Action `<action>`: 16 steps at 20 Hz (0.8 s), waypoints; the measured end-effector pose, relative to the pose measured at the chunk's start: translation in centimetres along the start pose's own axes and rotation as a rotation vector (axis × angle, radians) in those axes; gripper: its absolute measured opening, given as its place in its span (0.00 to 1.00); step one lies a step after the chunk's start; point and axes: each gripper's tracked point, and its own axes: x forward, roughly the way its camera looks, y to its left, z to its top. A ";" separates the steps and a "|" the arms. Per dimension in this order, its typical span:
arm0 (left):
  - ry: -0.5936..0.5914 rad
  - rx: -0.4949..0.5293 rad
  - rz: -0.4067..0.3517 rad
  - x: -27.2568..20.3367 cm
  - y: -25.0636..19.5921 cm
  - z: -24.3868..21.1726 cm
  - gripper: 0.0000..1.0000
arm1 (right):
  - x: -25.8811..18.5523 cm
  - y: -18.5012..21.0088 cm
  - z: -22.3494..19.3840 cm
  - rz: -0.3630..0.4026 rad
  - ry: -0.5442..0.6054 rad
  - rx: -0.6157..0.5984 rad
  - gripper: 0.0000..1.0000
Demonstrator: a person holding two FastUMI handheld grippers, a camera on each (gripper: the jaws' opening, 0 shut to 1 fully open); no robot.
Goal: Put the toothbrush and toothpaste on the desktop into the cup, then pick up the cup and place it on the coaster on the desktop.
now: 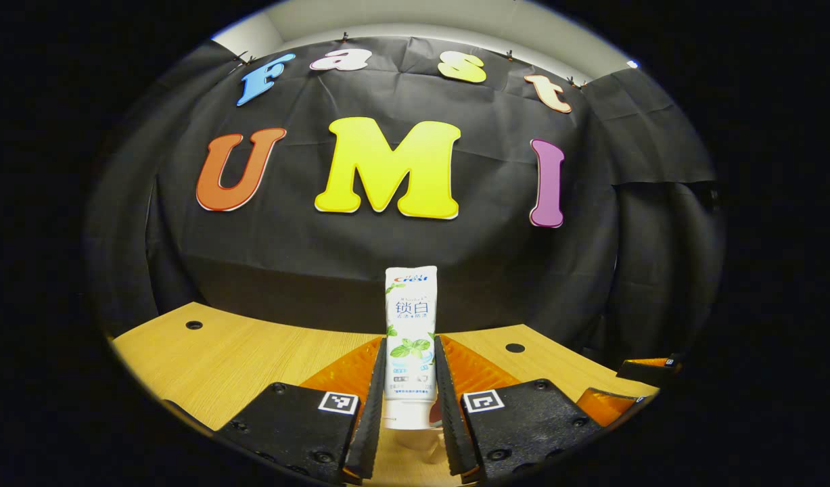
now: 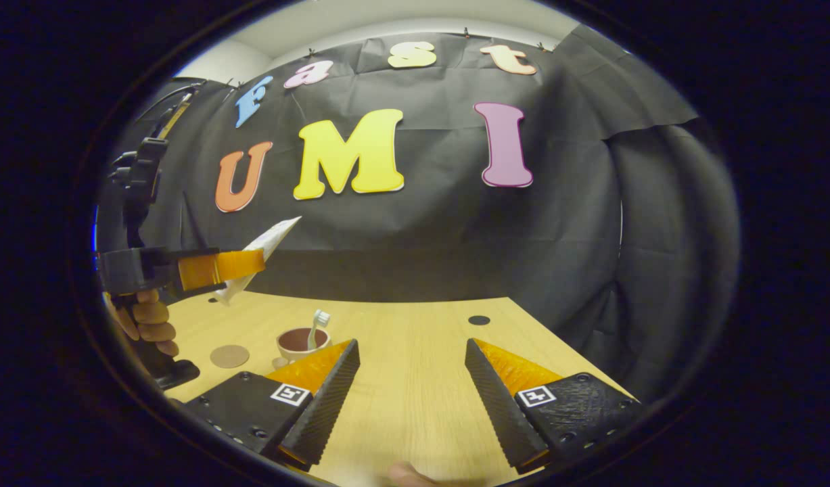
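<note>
The left hand-held gripper (image 1: 410,406) is clamped on the toothpaste tube (image 1: 410,338), lifted clear of the worktop (image 2: 401,352), probably for carrying to the cup (image 2: 302,343). The toothbrush (image 2: 316,327) already stands inside it, with the coaster (image 2: 229,356) just beside. The right hand-held gripper (image 2: 412,385) hangs apart, idle.

We see a wood-grain counter (image 2: 401,352), smooth and matt; a glossy plastic toothpaste (image 1: 410,338); ribbed jaws; a creased matt cloth wall (image 2: 557,237); a cork-like coaster (image 2: 229,356).
</note>
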 end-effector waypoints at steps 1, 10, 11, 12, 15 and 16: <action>-0.004 0.012 -0.012 0.4 -0.6 0.1 0.42 | 0.2 -0.3 -0.1 -0.003 0.005 0.001 0.95; 0.031 0.005 -0.031 2.1 -1.1 -1.6 0.44 | 1.2 -1.4 -1.7 -0.018 0.059 0.043 0.95; 0.031 0.002 -0.033 2.1 -1.2 -1.6 0.45 | 1.2 -1.3 -1.8 -0.014 0.063 0.056 0.95; 0.021 0.001 -0.029 2.0 -1.0 -1.3 0.45 | 1.2 -1.2 -1.8 -0.009 0.065 0.066 0.95; -0.017 0.003 -0.028 1.7 -0.8 -0.3 0.45 | 1.2 -1.5 -2.0 -0.018 0.066 0.062 0.95; -0.011 0.006 -0.031 1.8 -0.9 -0.5 0.45 | 1.1 -1.4 -2.0 -0.017 0.067 0.063 0.96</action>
